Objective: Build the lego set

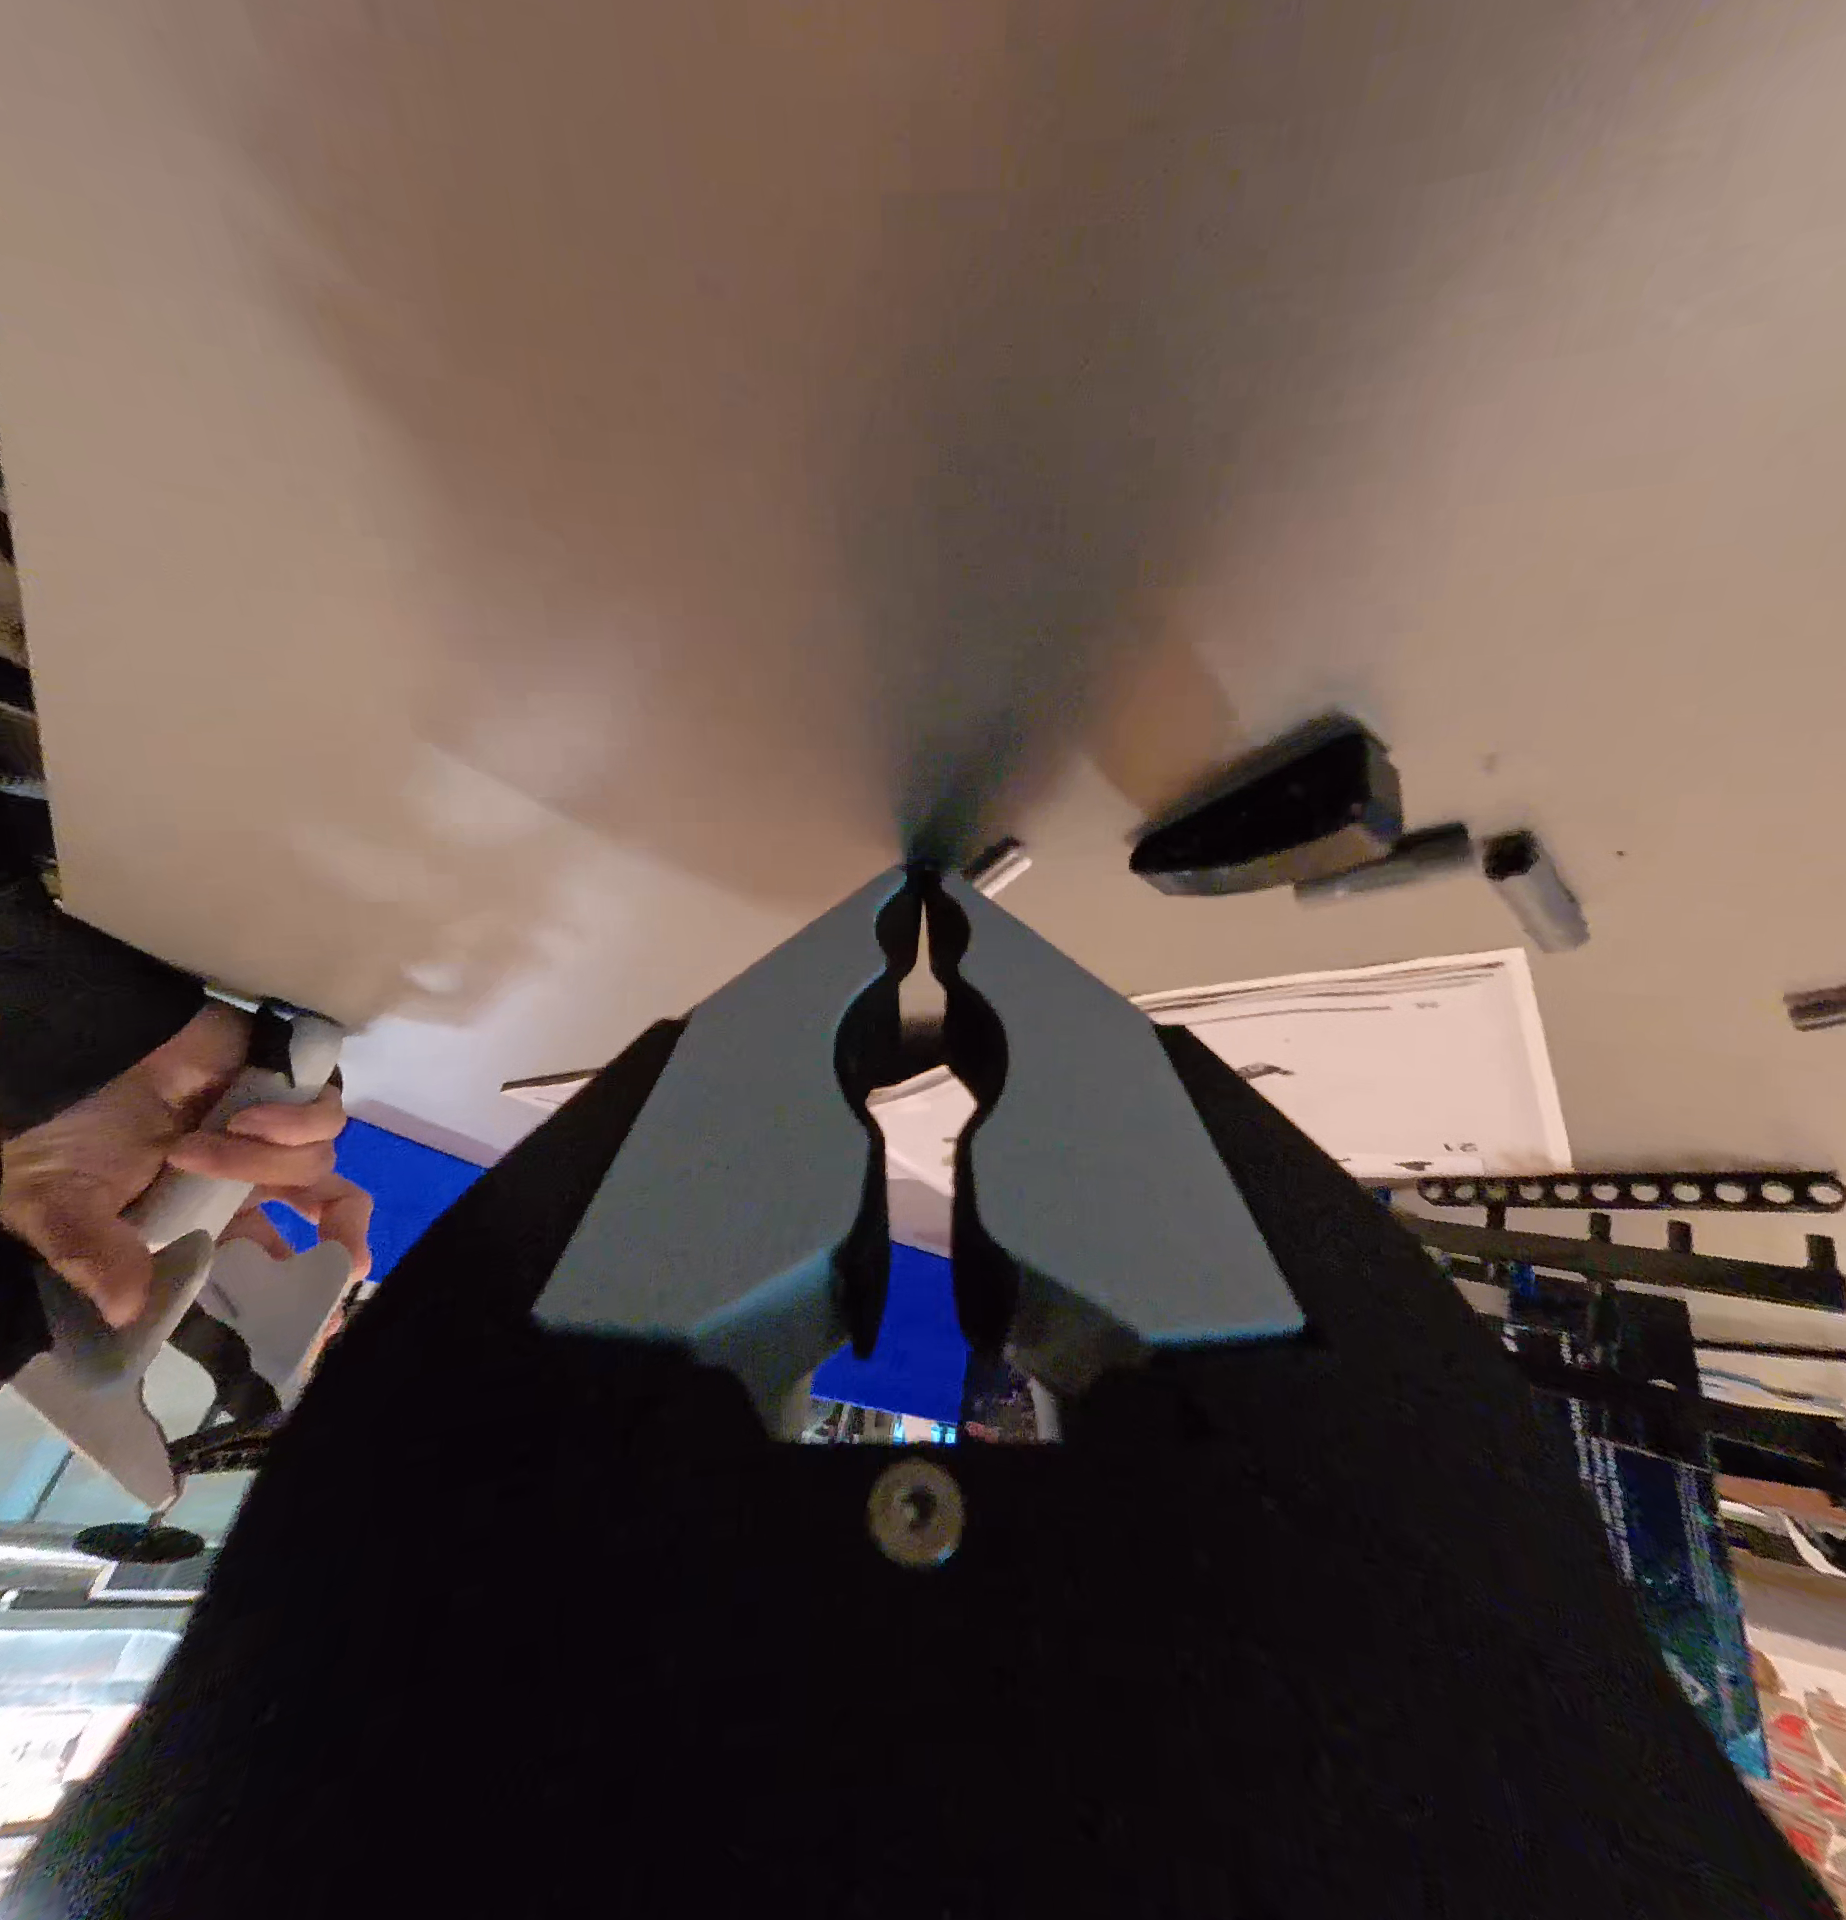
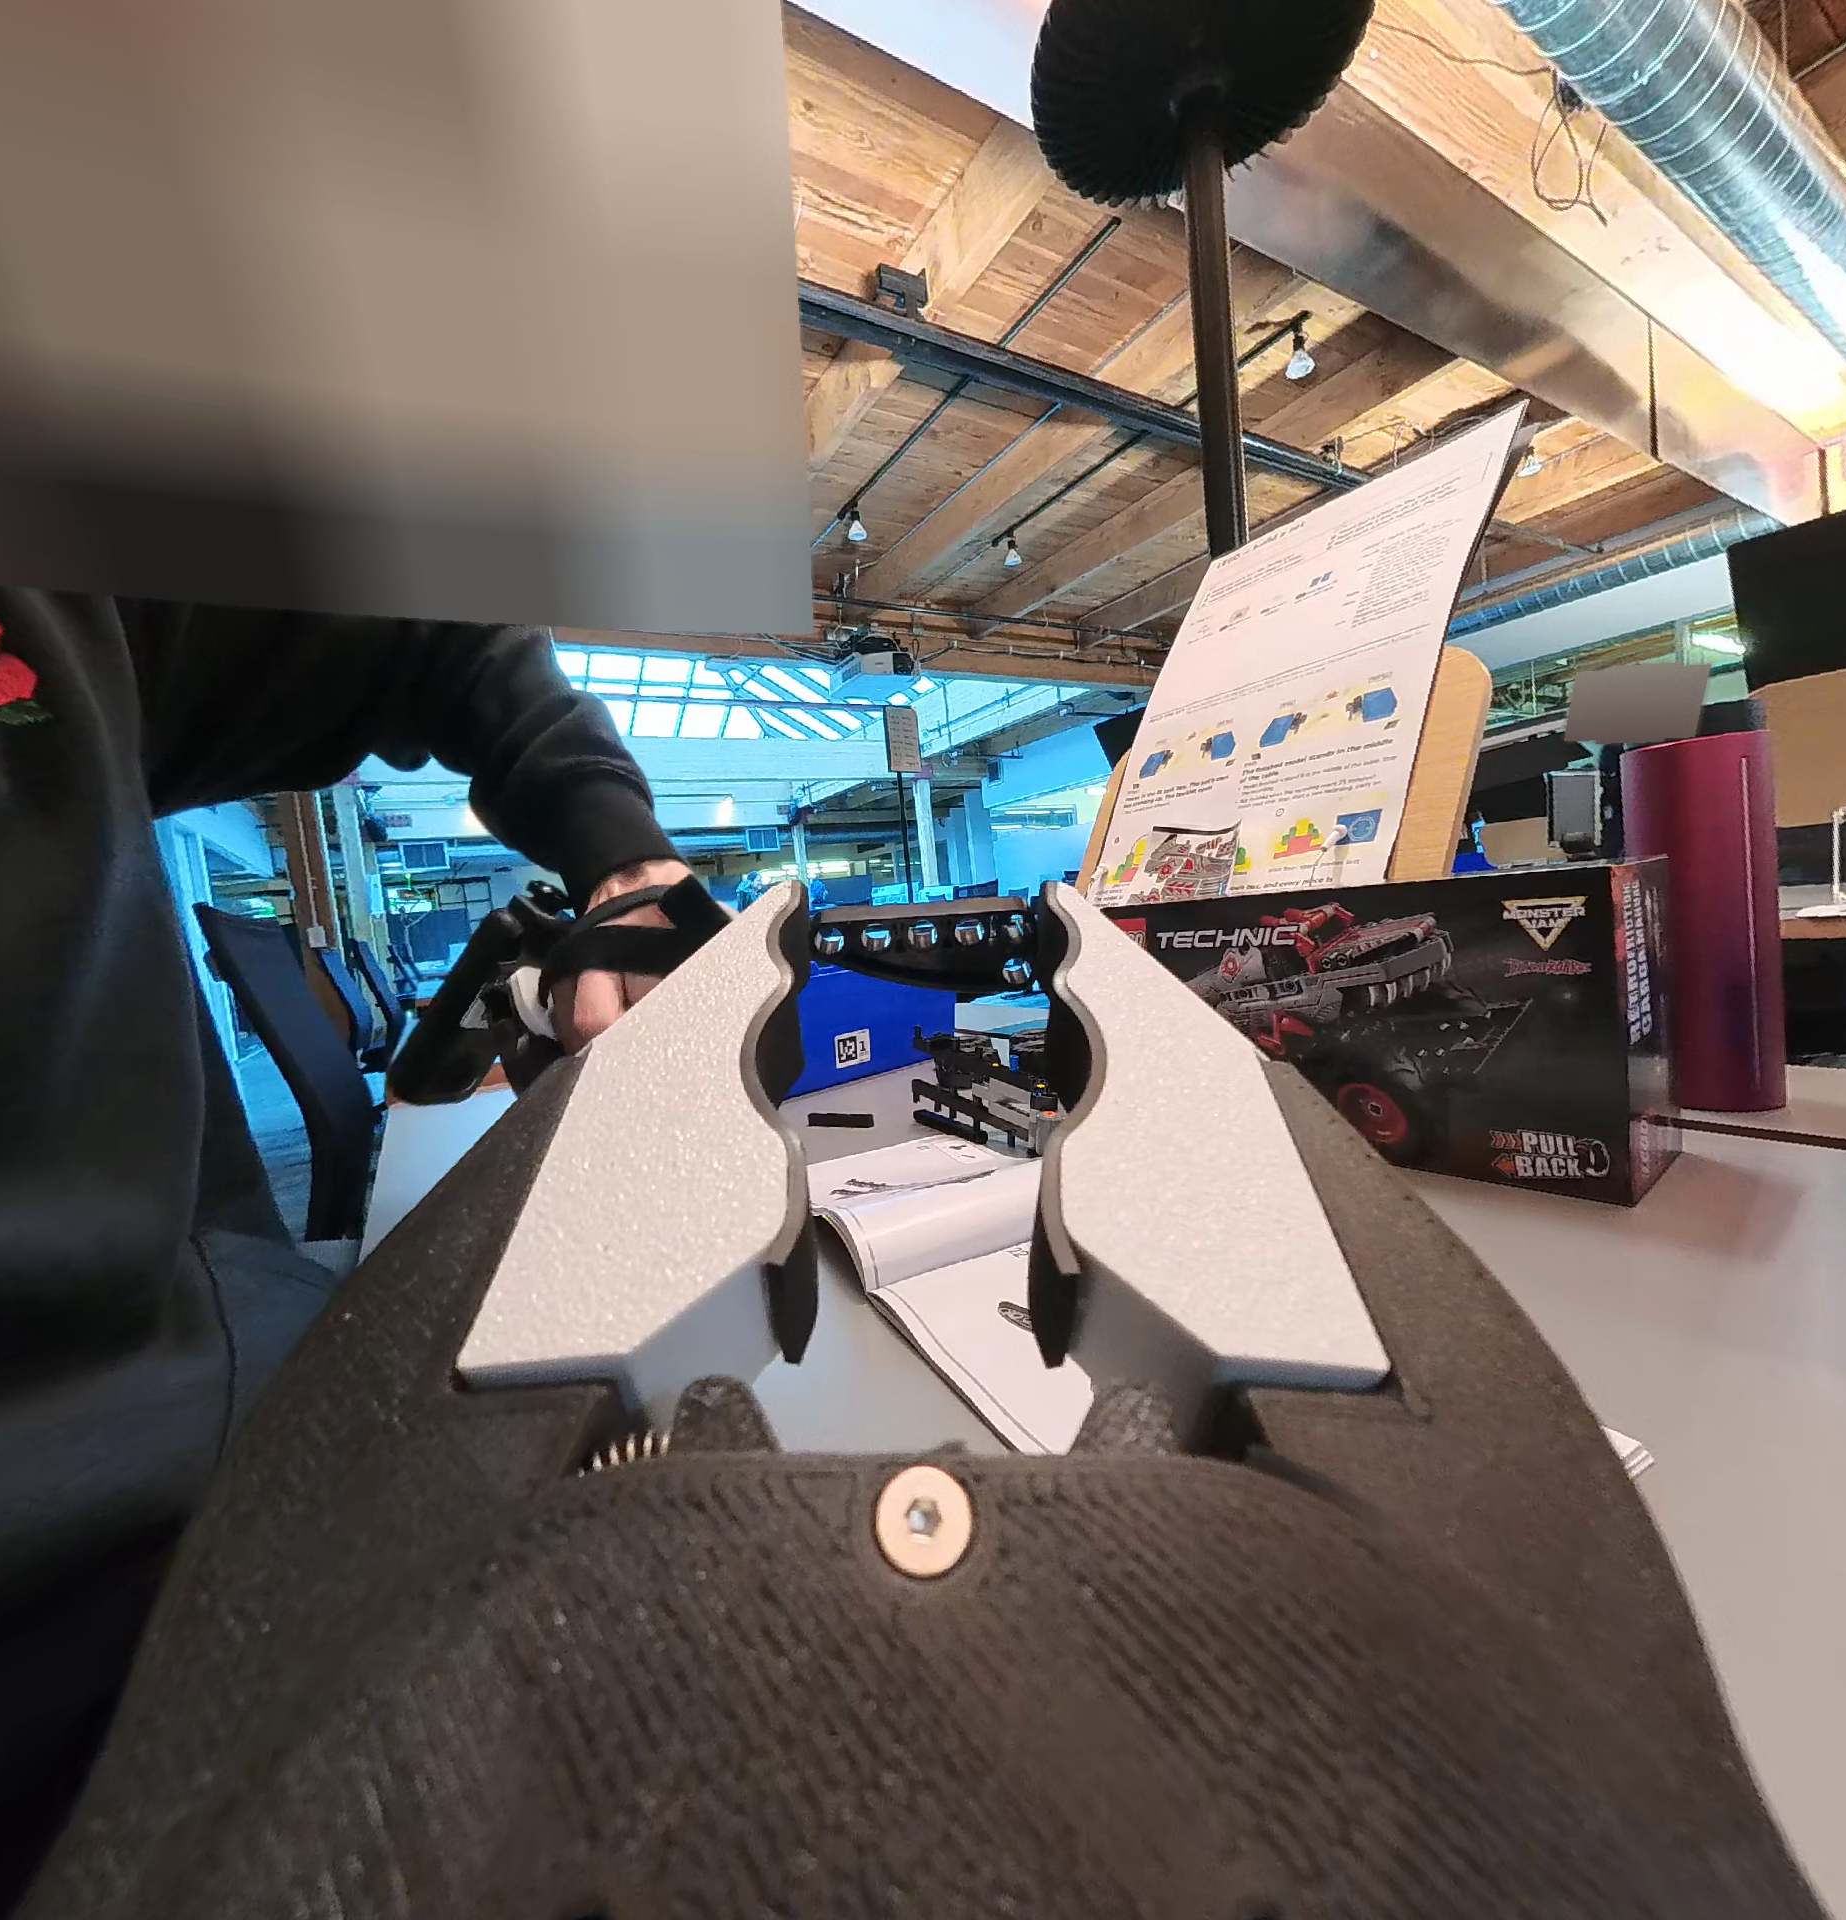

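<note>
My right gripper (image 2: 924,935) is shut on a short black beam with holes (image 2: 919,940). It holds the beam endwise between its pads, above the table (image 2: 1677,1351). My left gripper (image 1: 924,883) is shut, with its tips down at the table top (image 1: 1521,520). The picture is blurred there, and I cannot make out anything between the pads. A small pale piece (image 1: 997,864) lies just right of the tips. The left gripper (image 2: 462,1023) also shows in the right wrist view, in a strapped hand. A part-built black and grey model (image 2: 986,1091) stands on the table beyond the beam.
Loose on the table are a black panel piece (image 1: 1272,821), a grey connector (image 1: 1532,883) and a long black beam with holes (image 1: 1625,1190). An open booklet (image 2: 950,1247) lies nearby. The set's box (image 2: 1418,1029), a blue box (image 2: 877,1018), a sheet on a wooden stand (image 2: 1314,707) and a maroon bottle (image 2: 1698,914) stand around. My right tips are about 35 cm from the grey connector (image 1: 1532,883), my left tips only 9 cm.
</note>
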